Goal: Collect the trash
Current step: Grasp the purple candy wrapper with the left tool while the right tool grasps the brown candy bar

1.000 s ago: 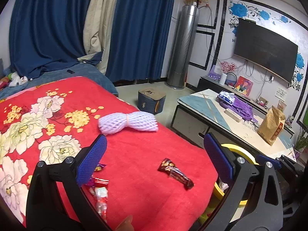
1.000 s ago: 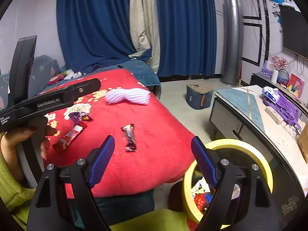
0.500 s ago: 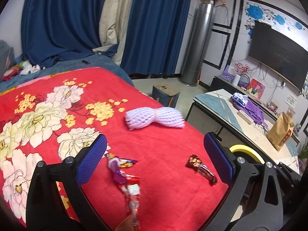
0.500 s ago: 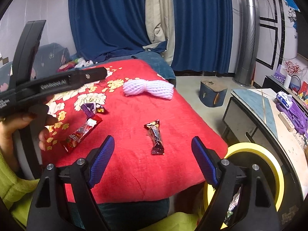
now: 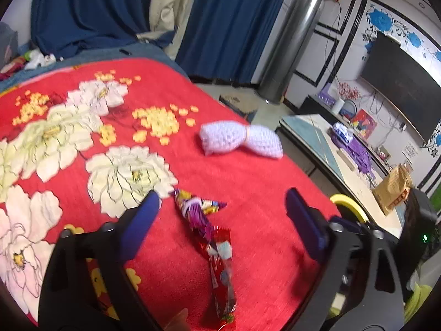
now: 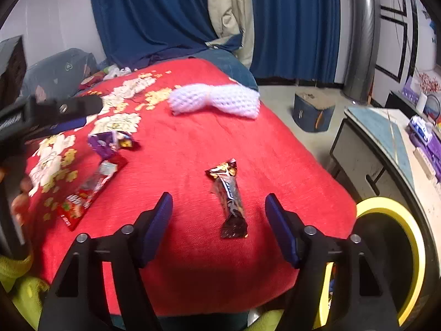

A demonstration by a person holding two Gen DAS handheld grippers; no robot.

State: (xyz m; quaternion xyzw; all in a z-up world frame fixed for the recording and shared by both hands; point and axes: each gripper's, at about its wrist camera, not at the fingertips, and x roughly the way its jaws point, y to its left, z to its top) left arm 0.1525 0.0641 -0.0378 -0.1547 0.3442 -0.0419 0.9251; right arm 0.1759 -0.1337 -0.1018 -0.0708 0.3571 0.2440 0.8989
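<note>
On the red flowered blanket [image 5: 248, 182] lie a purple wrapper [image 5: 197, 212] and a long red wrapper [image 5: 222, 270], both between the blue pads of my left gripper [image 5: 220, 207]; its jaws are closing and the pads touch neither. In the right wrist view a dark brown wrapper [image 6: 230, 195] lies between the pads of my right gripper [image 6: 219, 207], whose jaws are also closing and stand clear of it. The purple wrapper [image 6: 110, 142] and red wrapper [image 6: 88, 190] sit to its left, under the left gripper's black body [image 6: 52, 113].
A white foam net [image 6: 215, 100] lies farther up the blanket [image 6: 193, 262]. A yellow-rimmed bin [image 6: 397, 248] stands off the bed's right corner, beside a low table [image 5: 344, 160]. A blue box [image 6: 312, 113] sits on the floor. Blue curtains hang behind.
Both grippers have come down and forward over the blanket, so the wrappers now lie between their pads. Both pairs of jaws have narrowed.
</note>
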